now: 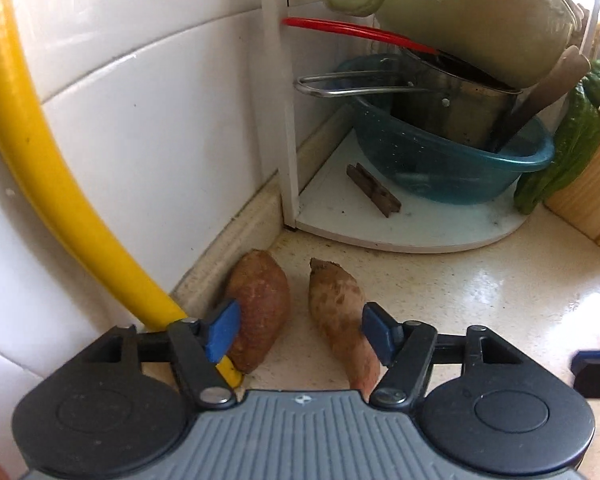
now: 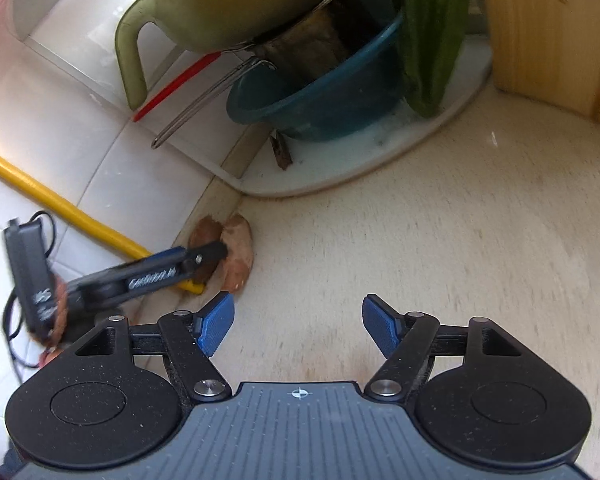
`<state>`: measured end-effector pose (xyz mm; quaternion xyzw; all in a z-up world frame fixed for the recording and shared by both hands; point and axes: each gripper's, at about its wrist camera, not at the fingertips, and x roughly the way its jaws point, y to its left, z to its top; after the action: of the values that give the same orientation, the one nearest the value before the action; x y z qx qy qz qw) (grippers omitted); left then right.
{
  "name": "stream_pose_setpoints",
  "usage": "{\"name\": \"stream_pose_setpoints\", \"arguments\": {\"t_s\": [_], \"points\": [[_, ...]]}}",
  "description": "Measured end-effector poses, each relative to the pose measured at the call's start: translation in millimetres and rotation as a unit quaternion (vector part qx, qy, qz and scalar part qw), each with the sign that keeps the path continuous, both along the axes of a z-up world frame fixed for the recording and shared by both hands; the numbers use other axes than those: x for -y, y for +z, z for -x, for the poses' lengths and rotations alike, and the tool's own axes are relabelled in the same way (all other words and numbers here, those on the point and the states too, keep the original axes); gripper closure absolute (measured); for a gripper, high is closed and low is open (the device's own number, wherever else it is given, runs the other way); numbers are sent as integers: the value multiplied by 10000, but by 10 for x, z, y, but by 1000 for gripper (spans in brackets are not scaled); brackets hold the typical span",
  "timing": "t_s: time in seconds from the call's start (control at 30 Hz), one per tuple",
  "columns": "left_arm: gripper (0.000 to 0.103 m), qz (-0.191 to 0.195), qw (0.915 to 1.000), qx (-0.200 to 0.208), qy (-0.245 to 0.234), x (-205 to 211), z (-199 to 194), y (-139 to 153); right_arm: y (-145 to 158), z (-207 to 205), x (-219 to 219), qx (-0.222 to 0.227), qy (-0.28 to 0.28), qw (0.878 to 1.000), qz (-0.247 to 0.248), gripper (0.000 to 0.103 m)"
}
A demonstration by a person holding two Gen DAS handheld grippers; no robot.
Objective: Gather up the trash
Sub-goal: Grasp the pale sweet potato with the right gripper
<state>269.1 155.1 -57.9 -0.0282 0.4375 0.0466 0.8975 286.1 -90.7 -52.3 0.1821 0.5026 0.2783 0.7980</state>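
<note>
Worktop (image 1: 480, 292) corner: white shelf (image 1: 412, 220) holds blue basin (image 1: 460, 164) stacked with pots, yellow hose (image 1: 60, 200) along the tiled wall. Two sweet potatoes (image 1: 260, 312) (image 1: 340, 312) lie side by side at the wall base. Left gripper (image 1: 300, 332) open, straddling both; right gripper (image 2: 298, 328) open over bare worktop, well apart

The left gripper (image 2: 216, 254) is motion-blurred in the right wrist view and covers part of the two sweet potatoes (image 2: 238, 256). In the left wrist view the paler potato's (image 1: 340, 312) near end is hidden under the gripper body. The jug (image 1: 476, 12) is cut off at the top edge.
</note>
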Motion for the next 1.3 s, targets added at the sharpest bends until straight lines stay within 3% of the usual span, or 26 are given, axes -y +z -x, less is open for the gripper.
{"name": "stream_pose_setpoints", "arguments": {"t_s": [0.1, 0.2, 0.43, 0.53, 0.7, 0.77, 1.0, 1.07, 1.1, 1.2, 1.3], "points": [[40, 448, 9986, 94, -247, 14, 44, 33, 20, -307, -247, 187, 111, 9993, 293, 25], [40, 619, 9974, 66, -350, 50, 75, 9, 28, -608, -647, 253, 464, 9971, 549, 26], [40, 535, 9983, 32, -233, -6, 169, -34, -184, -860, -1587, 229, 1336, 9815, 1355, 34], [40, 198, 9994, 66, -288, 32, 237, -36, -220, -849, -1741, 177, 1484, 9788, 1402, 35], [40, 35, 9995, 146, -293, -30, 263, 21, -221, -724, -1861, 410, 1815, 9687, 1646, 37], [40, -48, 9995, 150, -291, -24, 253, 29, -215, -663, -1850, 505, 1878, 9671, 1638, 41], [39, -92, 9995, 67, -300, -32, 204, 22, -242, -751, -1897, 216, 2096, 9691, 1285, 62], [39, -181, 9992, 21, -343, -20, 167, 20, -247, -760, -1800, 185, 2228, 9672, 1206, 62], [34, -214, 9990, 0, -381, -8, 143, 17, -235, -769, -1731, 167, 2206, 9672, 1246, 62], [32, -217, 9983, -80, -544, 60, 106, -18, -172, -779, -1490, 281, 2116, 9648, 1534, 63], [32, -686, 9960, 44, -563, 137, 96, -27, -119, -829, -1147, 227, 1886, 9672, 1686, 63]]}}
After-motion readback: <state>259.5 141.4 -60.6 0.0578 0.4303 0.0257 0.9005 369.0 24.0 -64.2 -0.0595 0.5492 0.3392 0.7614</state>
